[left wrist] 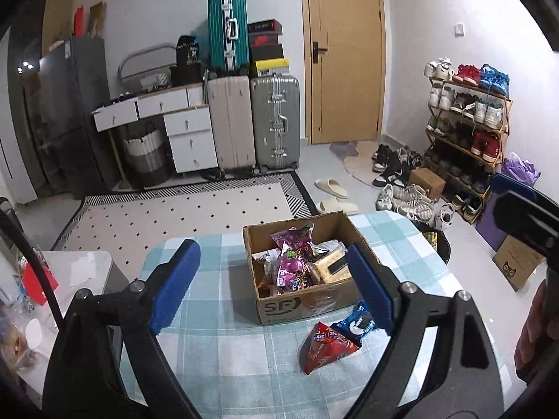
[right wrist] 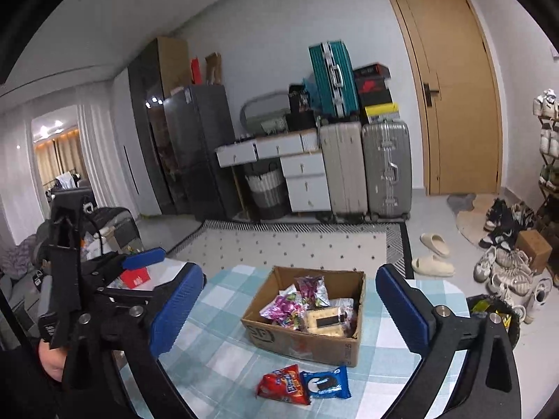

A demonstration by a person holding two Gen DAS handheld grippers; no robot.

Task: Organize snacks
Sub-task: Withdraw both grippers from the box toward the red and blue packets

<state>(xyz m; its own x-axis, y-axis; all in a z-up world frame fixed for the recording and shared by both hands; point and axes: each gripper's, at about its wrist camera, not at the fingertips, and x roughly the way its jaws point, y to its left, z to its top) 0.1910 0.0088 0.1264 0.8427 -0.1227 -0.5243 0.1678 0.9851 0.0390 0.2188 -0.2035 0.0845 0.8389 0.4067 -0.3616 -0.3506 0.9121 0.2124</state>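
Hovering above table (left wrist: 216, 349), both grippers spread, empty. Red packet (left wrist: 326, 349) and blue cookie packet (left wrist: 356, 324) lie touching, near side of cardboard box (left wrist: 297, 309). Left gripper (left wrist: 269, 286) looks nearer; right gripper (right wrist: 290, 310) higher.

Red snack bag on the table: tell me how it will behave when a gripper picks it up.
The red snack bag looks puffy and creased, so it is probably light and would likely crumple under the pads. Its glossy film may slip. It lies flat against the blue cookie pack, so a push would probably slide both across the tablecloth.
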